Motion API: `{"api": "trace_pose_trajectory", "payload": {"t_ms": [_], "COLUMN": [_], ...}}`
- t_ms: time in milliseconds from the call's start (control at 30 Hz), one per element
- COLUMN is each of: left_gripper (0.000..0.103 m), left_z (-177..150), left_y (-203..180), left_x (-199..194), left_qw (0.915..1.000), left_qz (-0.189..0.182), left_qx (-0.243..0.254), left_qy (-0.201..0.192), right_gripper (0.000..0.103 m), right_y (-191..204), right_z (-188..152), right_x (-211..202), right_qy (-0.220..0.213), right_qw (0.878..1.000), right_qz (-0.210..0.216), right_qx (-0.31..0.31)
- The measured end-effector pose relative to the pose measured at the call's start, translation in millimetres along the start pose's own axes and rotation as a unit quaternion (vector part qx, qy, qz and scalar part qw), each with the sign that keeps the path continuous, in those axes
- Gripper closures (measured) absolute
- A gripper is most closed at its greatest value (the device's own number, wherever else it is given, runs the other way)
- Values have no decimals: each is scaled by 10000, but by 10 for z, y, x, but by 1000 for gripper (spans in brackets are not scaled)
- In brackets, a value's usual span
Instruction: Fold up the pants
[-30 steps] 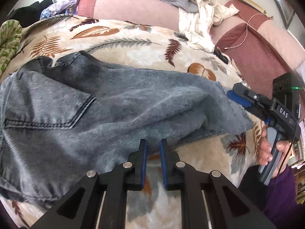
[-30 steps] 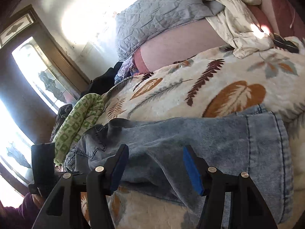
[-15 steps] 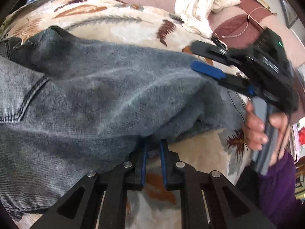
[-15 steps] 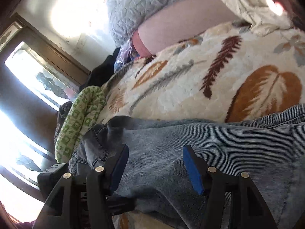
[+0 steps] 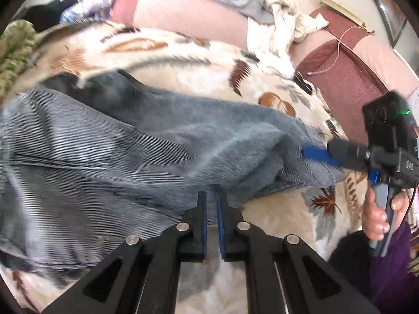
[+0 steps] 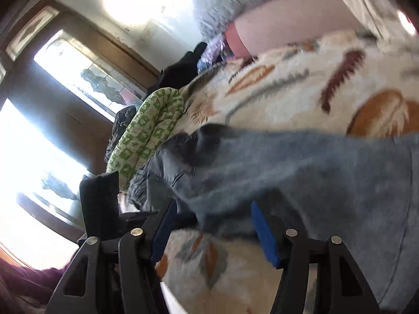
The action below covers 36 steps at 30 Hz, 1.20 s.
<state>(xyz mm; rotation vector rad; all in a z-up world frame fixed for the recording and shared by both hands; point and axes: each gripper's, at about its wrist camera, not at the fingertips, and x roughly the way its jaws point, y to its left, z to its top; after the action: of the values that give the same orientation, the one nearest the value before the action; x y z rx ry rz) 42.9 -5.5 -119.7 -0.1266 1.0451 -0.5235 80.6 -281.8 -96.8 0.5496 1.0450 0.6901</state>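
The jeans [image 5: 110, 162] lie across the leaf-print bed [image 5: 275, 219]. Since a second ago the left hand-held gripper [image 5: 211, 204] has reached their near edge, its jaws closing, nearly together; blur hides whether denim is caught. The right hand-held gripper [image 6: 212, 225] stays spread over the hem end

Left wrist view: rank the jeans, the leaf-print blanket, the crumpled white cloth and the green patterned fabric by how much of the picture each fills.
1. jeans
2. leaf-print blanket, close behind; partly hidden beneath the jeans, so unsure
3. crumpled white cloth
4. green patterned fabric, cut off at the picture's edge
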Motion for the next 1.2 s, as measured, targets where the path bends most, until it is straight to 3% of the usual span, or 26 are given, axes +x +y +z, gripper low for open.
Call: {"api": "trace_pose_trajectory", "payload": {"t_ms": [100, 267, 400, 500, 567, 600, 667, 767, 1067, 1200], "left_gripper": [95, 95, 95, 95, 95, 95, 95, 95, 95, 96], "left_z": [-10, -90, -145, -195, -220, -219, -214, -234, -246, -253], "left_y": [176, 592, 980, 1079, 1120, 1143, 1195, 1263, 1315, 1338], "left_x": [-179, -428, -472, -378, -326, -312, -300, -325, -424, -451], "left_qw": [9989, 9918, 9875, 9874, 9869, 9867, 9867, 9869, 9861, 9865], "left_qz": [395, 1093, 1174, 1142, 1145, 1129, 1095, 907, 740, 765], "left_qx": [-54, -319, -871, -963, -1008, -1041, -1081, -1226, -1392, -1343], "left_qy": [-258, -579, -593, -528, -523, -532, -518, -529, -529, -533], "right_gripper": [41, 41, 41, 42, 55, 58, 79, 90, 95, 95], "right_y": [-209, -439, -478, -528, -564, -573, -598, -666, -41, 56], "right_z": [-148, -322, -321, -361, -369, -369, -366, -405, -577, -869], "right_x": [109, 292, 395, 500, 503, 488, 466, 451, 73, 2], "right_qy": [159, 62, -48, -39, -163, -260, -421, -556, -1372, -1346], "right_qw": [9959, 9847, 9813, 9756, 9721, 9716, 9706, 9675, 9799, 9794], "right_qz": [392, 422, 28, -265, -360, -380, -514, -563, -549, -517], "right_qx": [805, 1692, 1926, 2179, 2310, 2321, 2312, 2402, 1339, 1413]}}
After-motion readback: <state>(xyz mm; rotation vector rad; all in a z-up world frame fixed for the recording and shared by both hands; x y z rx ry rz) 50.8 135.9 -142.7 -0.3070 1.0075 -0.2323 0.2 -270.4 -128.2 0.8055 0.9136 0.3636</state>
